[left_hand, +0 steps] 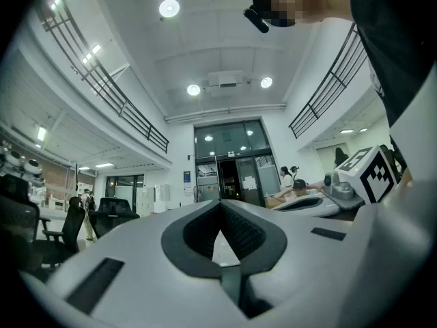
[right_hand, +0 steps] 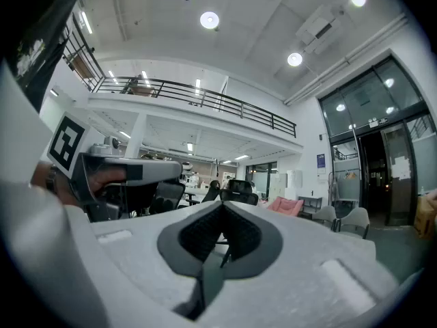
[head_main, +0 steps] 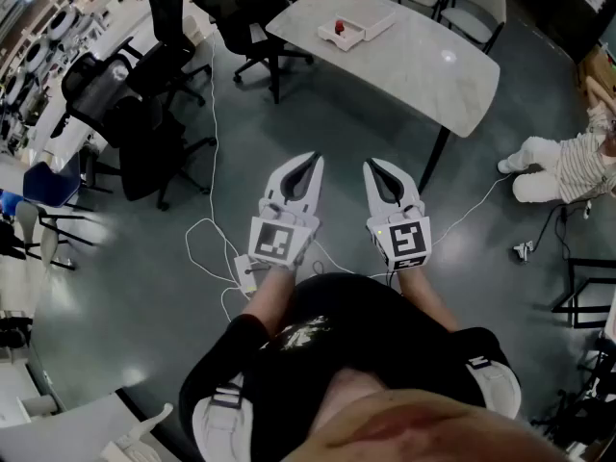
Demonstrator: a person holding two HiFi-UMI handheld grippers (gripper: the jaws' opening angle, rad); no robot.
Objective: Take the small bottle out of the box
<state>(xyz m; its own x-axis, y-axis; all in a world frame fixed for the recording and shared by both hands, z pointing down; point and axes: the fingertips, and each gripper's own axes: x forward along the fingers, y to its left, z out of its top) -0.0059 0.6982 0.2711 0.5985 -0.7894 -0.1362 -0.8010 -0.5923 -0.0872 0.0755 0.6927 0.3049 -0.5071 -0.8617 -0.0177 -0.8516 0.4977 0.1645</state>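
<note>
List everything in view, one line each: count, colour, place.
table: one, pale marbled, ahead of the person
box: one, white, on the table's far side
small red item: one, inside the box
office chairs: at least three, black, left of the table
grey chairs: two, beyond the table
cable: one, white, on the floor
seated person: one, on the floor, right edge
left gripper: one, white, fingers shut, empty
right gripper: one, white, fingers shut, empty

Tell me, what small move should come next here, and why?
Probably walk up to the table: the box lies on it, well ahead, while the left hand-held gripper and right hand-held gripper are shut, empty, and over the floor.
</note>
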